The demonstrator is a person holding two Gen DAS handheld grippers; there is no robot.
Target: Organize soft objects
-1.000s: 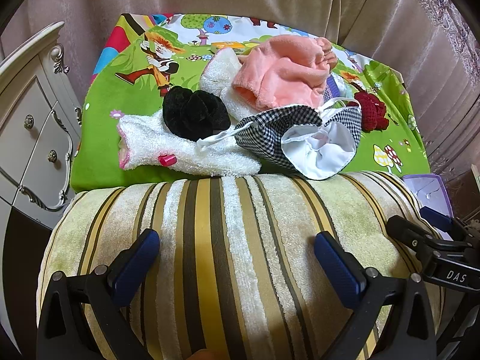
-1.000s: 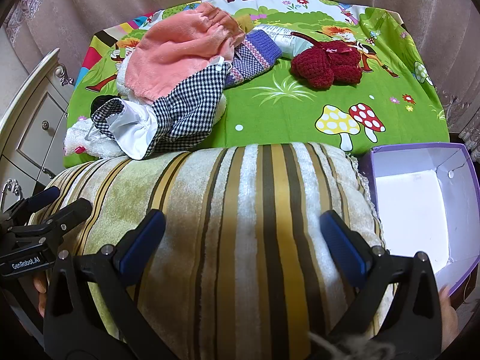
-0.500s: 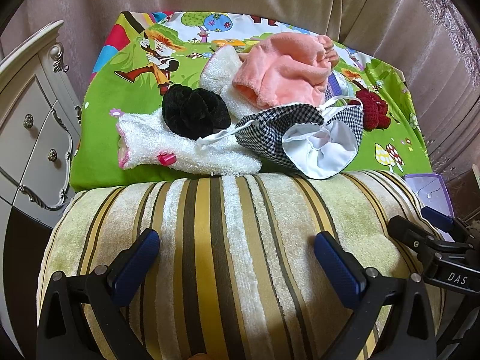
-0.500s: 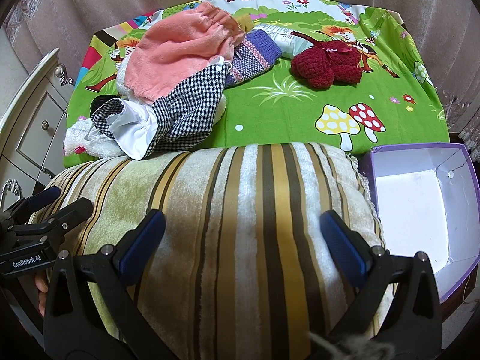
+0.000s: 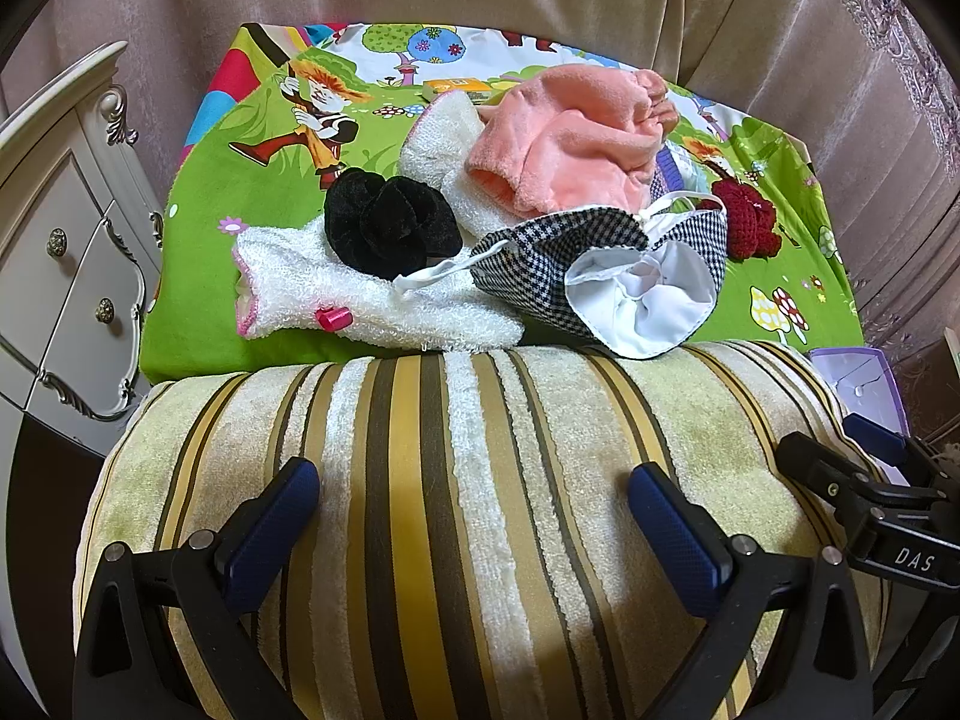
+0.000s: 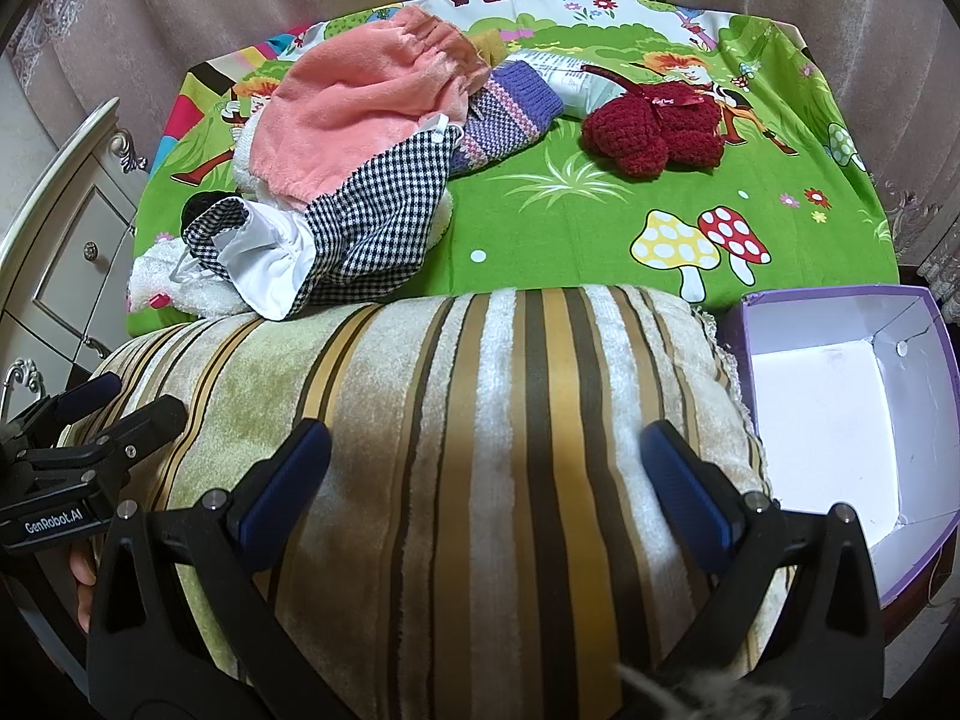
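Left wrist view: left tongs [image 5: 474,516] spread wide over the striped cushion [image 5: 480,480], right tongs [image 6: 486,480] spread likewise; soft clothes pile [image 5: 540,210] lies beyond on the cartoon-print worktop [image 6: 570,222], purple box [image 6: 840,408] beside.

Cushion [image 6: 480,450] in front, box [image 6: 840,420] at its right, clothes heap [image 6: 360,180] behind (on the table [image 6: 570,228]).

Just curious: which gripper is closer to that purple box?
Right. The right gripper hovers over the striped cushion with the purple box just beside it; the left gripper is further along the cushion, away from the box.
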